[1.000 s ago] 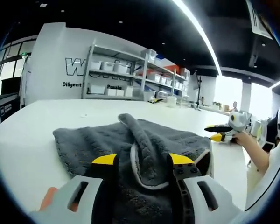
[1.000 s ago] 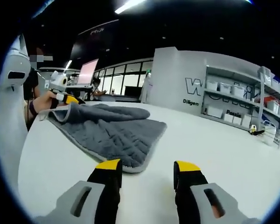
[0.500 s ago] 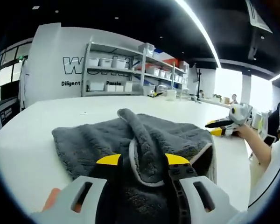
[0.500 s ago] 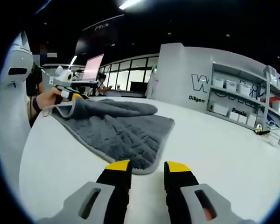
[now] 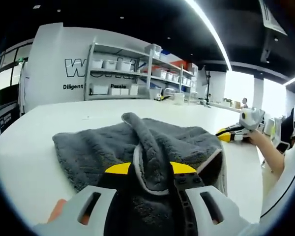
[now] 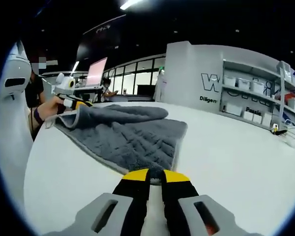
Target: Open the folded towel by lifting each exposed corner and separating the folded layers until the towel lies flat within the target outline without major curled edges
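A grey plush towel with a pale hem lies rumpled on the white table. A thick raised fold of it runs between the jaws of my left gripper, which press against it from both sides. In the right gripper view the towel spreads from its near corner toward the far left, where the left gripper holds a lifted edge. My right gripper has its jaws almost together on the towel's near corner. The right gripper also appears at the towel's right corner in the left gripper view.
Bare white table stretches right of the towel. Shelving with white bins stands against the far wall. A person's hand holds the right gripper; a hand holds the left one. A laptop sits at the back.
Both grippers' jaws have drawn together. The right jaws went from wide apart to nearly touching at the towel's near corner. The left jaws narrowed onto the raised fold.
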### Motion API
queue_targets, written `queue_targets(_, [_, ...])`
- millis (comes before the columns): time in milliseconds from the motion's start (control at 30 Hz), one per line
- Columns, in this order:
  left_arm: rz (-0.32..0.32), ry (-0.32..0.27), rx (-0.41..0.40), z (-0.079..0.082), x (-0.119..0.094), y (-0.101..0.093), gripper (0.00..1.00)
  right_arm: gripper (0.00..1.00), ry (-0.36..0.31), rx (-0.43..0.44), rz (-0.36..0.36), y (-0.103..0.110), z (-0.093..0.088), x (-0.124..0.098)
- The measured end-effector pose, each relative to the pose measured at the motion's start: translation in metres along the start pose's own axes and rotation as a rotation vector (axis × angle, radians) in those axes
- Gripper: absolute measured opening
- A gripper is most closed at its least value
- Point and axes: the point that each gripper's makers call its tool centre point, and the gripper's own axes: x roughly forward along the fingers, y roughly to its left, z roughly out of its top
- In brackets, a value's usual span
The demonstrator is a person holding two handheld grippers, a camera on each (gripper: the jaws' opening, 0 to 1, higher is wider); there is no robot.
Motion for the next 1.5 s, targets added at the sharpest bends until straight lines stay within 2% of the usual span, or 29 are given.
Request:
queue_targets(500, [-0.002,0.005,0.004,0.0004,-0.0007,-0.0012,0.27,0.06,0.023,-0.02,-0.026,0.0006,0.0013,-0.0004])
queue_targets(700, [0.004,0.009,0.008,-0.0001,-0.002,-0.0005,0.27,0.0,0.031,-0.007,-0.037,0.0023,0.002,0.0002])
queue_targets(933, [0.003,0.014,0.011,-0.0008,-0.0004,-0.0019,0.26,0.0,0.034,-0.027,-0.044,0.0053,0.0027,-0.0003])
queue_targets(1100, [0.02,0.019,0.026,-0.0011,0.0,0.0007,0.21,0.0,0.036,-0.038,-0.04,0.0074,0.0028,-0.0016])
queue_targets(1300, [0.021,0.012,0.032,0.0005,-0.0015,0.0023,0.14,0.0,0.032,0.012,-0.025,0.0046,0.002,-0.005])
queue_targets(1500, [0.025,0.013,0.039,-0.0002,-0.0022,0.0039,0.06,0.0,0.035,0.012,-0.045,-0.0001,0.0013,-0.0061])
